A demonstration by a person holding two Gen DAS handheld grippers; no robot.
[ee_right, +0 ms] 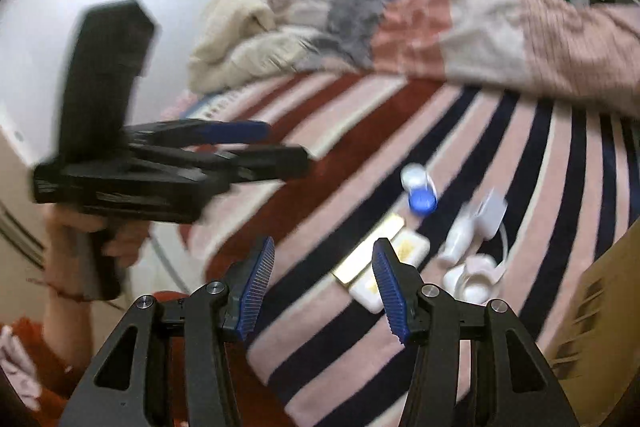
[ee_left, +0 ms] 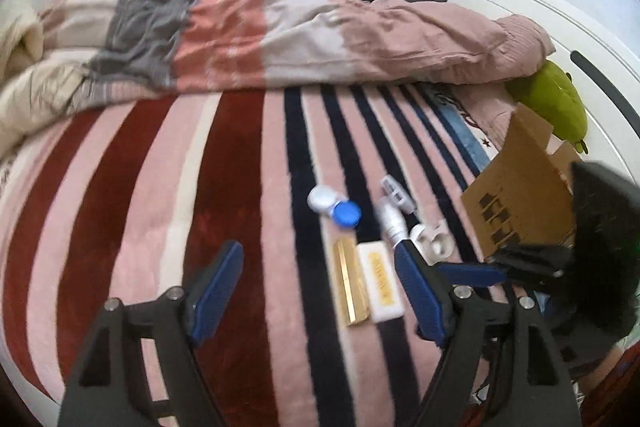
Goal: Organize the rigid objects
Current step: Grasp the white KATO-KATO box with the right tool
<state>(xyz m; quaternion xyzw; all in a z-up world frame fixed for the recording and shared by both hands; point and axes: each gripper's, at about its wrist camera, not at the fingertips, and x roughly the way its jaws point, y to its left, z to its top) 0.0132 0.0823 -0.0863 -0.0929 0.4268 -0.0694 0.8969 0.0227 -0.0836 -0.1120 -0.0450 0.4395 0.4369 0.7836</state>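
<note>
Two grippers hover over the bed [ee_left: 160,187], both with jaws spread wide and empty. The things to sort lie in a small cluster on the striped blanket toward the bed's right edge, just beside a cardboard box [ee_left: 516,203] that stands open at that edge. In the left wrist view the left gripper [ee_left: 320,291] looks along the stripes: a gold bar [ee_left: 352,283] and a white bar [ee_left: 380,281] lie side by side, touching, between the jaws' lines but nearer the right-hand one, with their long axes running away from the camera, roughly along the fingers. Beyond them lie a lens case [ee_left: 334,207] with one white and one blue cap, a white tube [ee_left: 392,221], a small white pack [ee_left: 396,193] and a white plug [ee_left: 432,239], the plug closest to the box. The right gripper [ee_right: 322,283] comes at the same cluster from the near edge of the bed, and in its view the two bars run slantwise, their near ends just ahead of its right-hand finger. I judge the right gripper to be nearer to the cluster and to the box, so the first pick is likely its own. To take a bar it would need to turn so the jaws close across the short width, not along the length. Both views are blurred, so fine print on the things cannot be read.
</note>
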